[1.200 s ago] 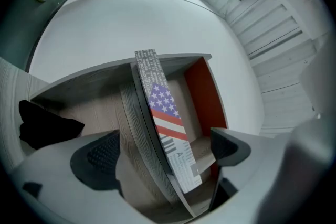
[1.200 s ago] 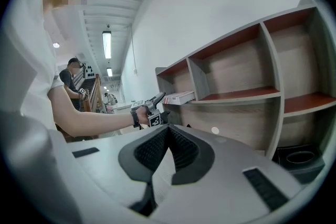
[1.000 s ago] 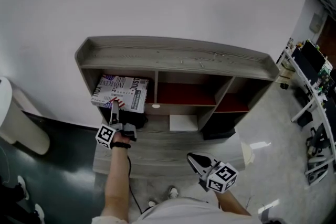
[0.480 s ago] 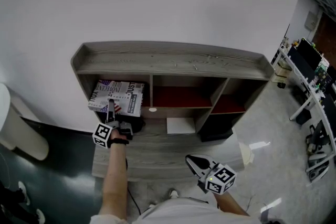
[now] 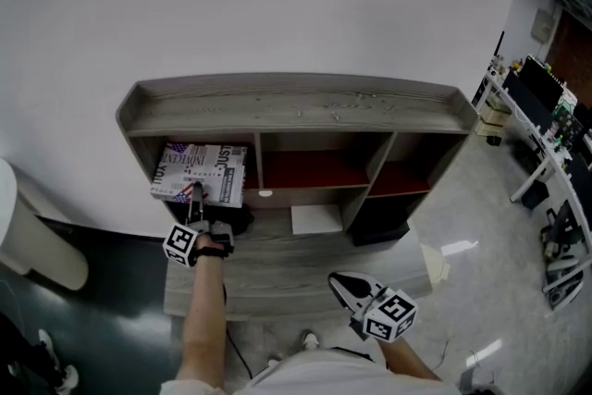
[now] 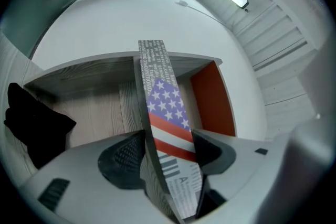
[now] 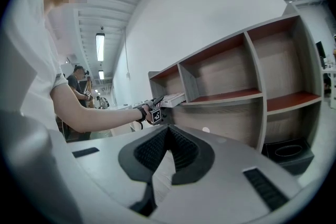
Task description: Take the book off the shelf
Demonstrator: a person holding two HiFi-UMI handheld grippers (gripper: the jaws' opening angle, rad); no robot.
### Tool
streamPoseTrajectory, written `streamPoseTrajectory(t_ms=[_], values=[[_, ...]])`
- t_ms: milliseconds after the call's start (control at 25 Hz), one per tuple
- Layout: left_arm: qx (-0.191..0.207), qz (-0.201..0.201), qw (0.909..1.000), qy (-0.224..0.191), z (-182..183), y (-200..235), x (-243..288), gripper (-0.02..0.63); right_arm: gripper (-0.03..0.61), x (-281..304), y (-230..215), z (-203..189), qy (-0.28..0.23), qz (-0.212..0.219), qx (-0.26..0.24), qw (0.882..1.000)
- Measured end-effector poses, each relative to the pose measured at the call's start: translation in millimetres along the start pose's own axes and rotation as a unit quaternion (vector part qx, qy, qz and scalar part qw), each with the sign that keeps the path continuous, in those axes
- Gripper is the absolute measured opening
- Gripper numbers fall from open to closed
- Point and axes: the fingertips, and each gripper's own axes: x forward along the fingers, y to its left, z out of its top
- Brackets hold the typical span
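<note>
The book [image 5: 198,171], with a stars-and-stripes cover, lies flat in the upper left compartment of the grey wooden shelf [image 5: 296,97], its near edge jutting out. My left gripper [image 5: 195,195] reaches up to that edge. In the left gripper view the book [image 6: 160,92] runs between the pads [image 6: 127,153], which press on both its faces. The jaws have just been closing, with the book between them. My right gripper [image 5: 340,280] hangs low in front of the shelf, well clear of it. Its jaws [image 7: 168,132] are shut on nothing.
The shelf's middle and right upper compartments have red floors [image 5: 314,169]. Below are a black object [image 5: 233,219], a white sheet [image 5: 314,219] and a dark bin [image 5: 381,223]. A white rounded object [image 5: 32,240] stands at left, desks with equipment [image 5: 553,129] at right.
The left gripper has stayed at the book's front edge, its fingers now drawn in on the book. The head view has drifted a little. The right gripper has not moved.
</note>
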Motion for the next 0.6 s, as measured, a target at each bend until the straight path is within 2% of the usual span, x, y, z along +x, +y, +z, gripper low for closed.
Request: streamPoseTrajectory(t_ms=[40,120,400,600], values=[[0.003,-0.004,1.0000,0.004,-1.4,-0.7,-1.1,0.276,0.021,-1.5,-0.9,-2.0,0.001,-0.003,0.002,1.000],[0.005,-0.016,0.9998,0.010,-6.2,-3.0,-4.7,0.206,0.021,-3.4,-2.2,-5.1,0.002,-0.006,0.006,1.000],[-0.045,-0.079,0.9953,0.032,-25.7,-7.0,-36.7,0.190,0.021,-2.9,10.0,-6.4,0.004,0.001,0.005,1.000],[-0.045,-0.081,0.9955,0.020,-20.2,-6.2,-46.3,0.179,0.021,-1.4,18.1,-10.2,0.007,0.007,0.006,1.000]])
